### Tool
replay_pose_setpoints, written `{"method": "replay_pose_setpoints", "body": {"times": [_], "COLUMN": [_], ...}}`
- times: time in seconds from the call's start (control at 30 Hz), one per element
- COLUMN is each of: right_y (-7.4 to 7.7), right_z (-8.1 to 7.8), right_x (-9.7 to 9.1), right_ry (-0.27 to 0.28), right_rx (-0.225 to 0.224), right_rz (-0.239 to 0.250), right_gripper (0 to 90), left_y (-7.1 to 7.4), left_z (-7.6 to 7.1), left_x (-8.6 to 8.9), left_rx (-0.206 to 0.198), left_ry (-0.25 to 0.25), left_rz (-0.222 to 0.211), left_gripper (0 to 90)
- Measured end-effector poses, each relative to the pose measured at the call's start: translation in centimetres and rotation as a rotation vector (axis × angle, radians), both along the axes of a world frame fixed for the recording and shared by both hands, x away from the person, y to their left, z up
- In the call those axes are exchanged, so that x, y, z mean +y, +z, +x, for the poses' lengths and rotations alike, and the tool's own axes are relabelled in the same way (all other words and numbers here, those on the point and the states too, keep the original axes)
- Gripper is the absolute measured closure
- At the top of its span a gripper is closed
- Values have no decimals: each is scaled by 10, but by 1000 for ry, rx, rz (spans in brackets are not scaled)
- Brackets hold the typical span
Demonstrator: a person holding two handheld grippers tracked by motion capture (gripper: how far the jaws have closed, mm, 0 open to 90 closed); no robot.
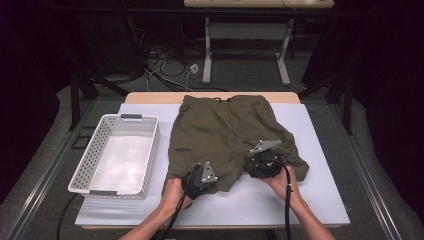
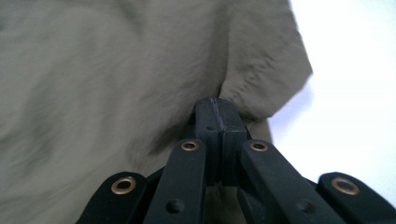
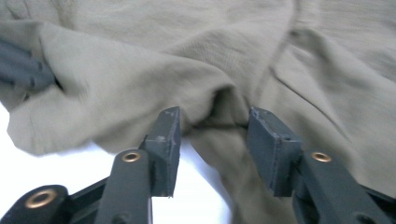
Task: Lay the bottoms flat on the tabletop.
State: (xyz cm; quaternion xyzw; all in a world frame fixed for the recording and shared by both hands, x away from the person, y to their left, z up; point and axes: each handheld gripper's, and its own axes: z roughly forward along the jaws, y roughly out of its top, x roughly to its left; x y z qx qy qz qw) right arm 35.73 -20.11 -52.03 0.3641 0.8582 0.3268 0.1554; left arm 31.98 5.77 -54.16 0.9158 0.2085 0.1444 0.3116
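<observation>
A pair of olive shorts (image 1: 225, 135) is spread flat on the white worktop (image 1: 325, 200), waistband toward the far edge and both legs toward the near edge. A white perforated basket (image 1: 95, 145) is set along the left edge of the worktop, just beside the shorts.

The left gripper (image 1: 200, 181) is held at the hem of the left leg, near the middle of the near edge. In the left gripper view its 2 jaws are seen pressed together, with a fold of the shorts (image 2: 116, 70) pinched at their tip beside the hem corner; the white worktop (image 2: 355, 93) is seen past the hem.

The right gripper (image 1: 263, 161) is held at the inner hem of the right leg. In the right gripper view its 2 jaws are seen standing apart, with a bunched fold of the shorts (image 3: 140, 88) lying between them; whether the pads touch the cloth cannot be told.
</observation>
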Motion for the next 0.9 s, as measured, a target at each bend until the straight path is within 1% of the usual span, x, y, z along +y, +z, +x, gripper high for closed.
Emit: {"method": "replay_pose_setpoints", "body": {"times": [0.03, 0.1, 0.13, 0.17, 0.2, 0.23, 0.27, 0.3, 0.33, 0.37, 0.4, 0.43, 0.47, 0.5, 0.53, 0.6, 0.63, 0.67, 0.7, 0.77, 0.8, 0.87, 0.9], "right_y": [2, 4, 4, 3, 3, -1, -4, -8, -11, -13, -15, -15, -16, -16, -16, -16, -15, -16, -16, -15, -16, -16, -16], "right_z": [-2, -7, -9, -11, -13, -14, -14, -12, -11, -9, -7, -6, -5, -4, -4, -4, -4, -3, -3, -3, -3, -3, -2], "right_x": [-5, -15, -21, -25, -30, -32, -33, -33, -31, -30, -28, -29, -29, -30, -32, -33, -35, -35, -35, -36, -36, -36, -37], "right_ry": [-9, -30, -36, -47, -55, -59, -59, -53, -57, -59, -61, -55, -57, -61, -69, -73, -66, -68, -73, -63, -64, -63, -57], "right_rx": [1, -6, -10, -18, -12, -13, 2, -3, 3, 4, 5, 7, 7, 8, 9, -4, 7, -3, -5, 10, 4, -6, -12], "right_rz": [4, -2, -4, -10, -22, -17, -21, -34, -52, -69, -71, -90, -82, -80, -74, -68, -71, -58, -43, -47, -49, -55, -57], "right_gripper": [530, 516, 513, 510, 509, 505, 497, 484, 468, 465, 461, 461, 463, 465, 469, 477, 478, 479, 479, 480, 480, 486, 486], "left_y": [4, 12, 15, 16, 15, 12, 9, 5, 4, 3, 4, 6, 9, 12, 16, 23, 26, 28, 30, 31, 30, 27, 24], "left_z": [2, 7, 8, 10, 13, 14, 15, 15, 15, 14, 13, 10, 8, 4, 0, -8, -12, -16, -20, -27, -29, -30, -29], "left_x": [5, 15, 19, 22, 24, 24, 23, 21, 19, 17, 16, 15, 14, 13, 13, 10, 9, 7, 5, 0, -2, -8, -11], "left_rx": [-6, 1, -9, -12, 0, 13, 24, 29, 38, 36, 32, 24, 12, 5, -4, -26, -35, -44, -48, -57, -56, -58, -49], "left_ry": [20, 62, 85, 96, 102, 103, 96, 91, 85, 80, 70, 66, 63, 53, 42, 16, 1, -14, -35, -61, -75, -94, -95], "left_rz": [-12, -50, -56, -52, -49, -45, -28, -14, -3, 2, 8, 11, 20, 16, 11, 12, 8, 2, 9, 13, 13, 36, 46], "left_gripper": [900, 900, 900, 900, 899, 898, 896, 892, 862, 822, 771, 718, 646, 580, 542, 484, 459, 444, 443, 436, 436, 435, 435]}}
